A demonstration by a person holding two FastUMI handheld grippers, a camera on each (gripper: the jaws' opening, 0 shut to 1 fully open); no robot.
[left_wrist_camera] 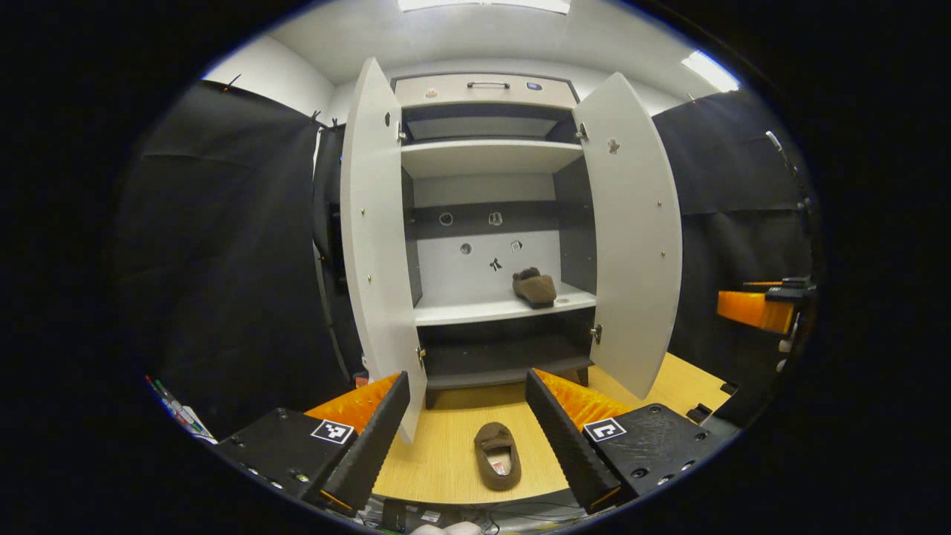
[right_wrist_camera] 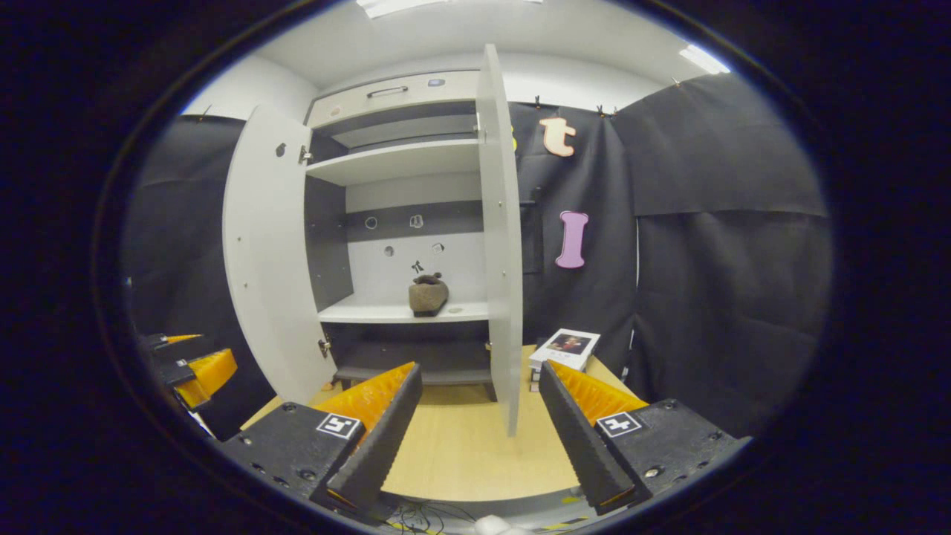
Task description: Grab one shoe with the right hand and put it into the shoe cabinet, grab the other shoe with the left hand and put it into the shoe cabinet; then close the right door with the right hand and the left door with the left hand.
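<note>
Left gripper (left_wrist_camera: 466, 438): my jaws stand wide apart, empty, hovering above the table (left_wrist_camera: 446, 453). A brown shoe on the table (left_wrist_camera: 498, 455) lies between my fingers at 6 o'clock, untouched. Shoe cabinet (left_wrist_camera: 487, 223) at 12 o'clock, left door (left_wrist_camera: 375, 238) and right door (left_wrist_camera: 631, 238) both swung open. The other shoe on the shelf (left_wrist_camera: 533, 287) sits on the middle shelf, toward its right end. Right gripper (right_wrist_camera: 479, 438): jaws wide apart, empty. A book (right_wrist_camera: 565, 347) lies at 1 o'clock.
</note>
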